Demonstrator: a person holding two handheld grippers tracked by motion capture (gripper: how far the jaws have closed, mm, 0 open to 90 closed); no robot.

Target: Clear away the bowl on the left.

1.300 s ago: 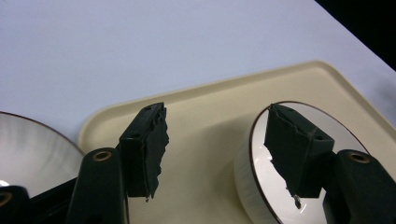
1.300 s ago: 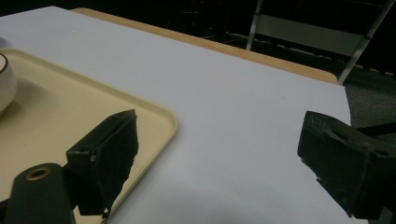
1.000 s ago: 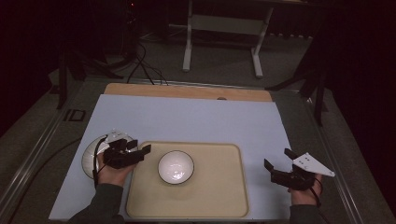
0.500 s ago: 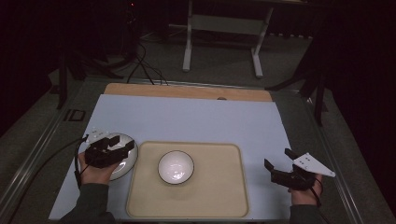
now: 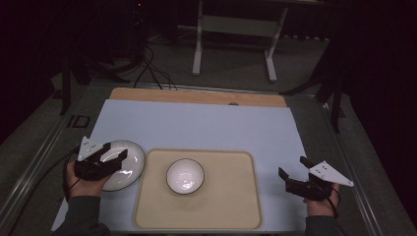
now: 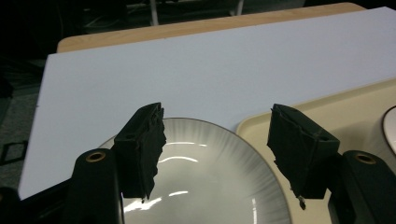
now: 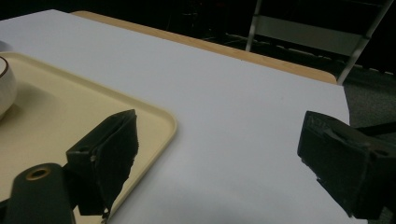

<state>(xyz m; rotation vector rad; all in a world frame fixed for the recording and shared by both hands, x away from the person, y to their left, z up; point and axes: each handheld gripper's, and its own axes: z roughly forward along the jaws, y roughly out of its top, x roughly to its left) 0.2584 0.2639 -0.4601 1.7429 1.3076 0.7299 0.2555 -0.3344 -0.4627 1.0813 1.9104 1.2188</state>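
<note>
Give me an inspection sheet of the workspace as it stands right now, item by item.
Surface: pale blue mat over a wooden table top, bare toward the far edge.
Job's things: white plate on the mat beside the tray's left edge; white bowl upright on the beige tray.
Clutter: nothing seen.
Grippers: left gripper hangs over the plate, jaws wide after just opening further, nothing pressed between them; right gripper open over bare mat right of the tray.
Cables: a black cable trails from the left gripper; more lie on the floor beyond the table.
Surroundings: dark room, a white metal stand behind the table.
</note>
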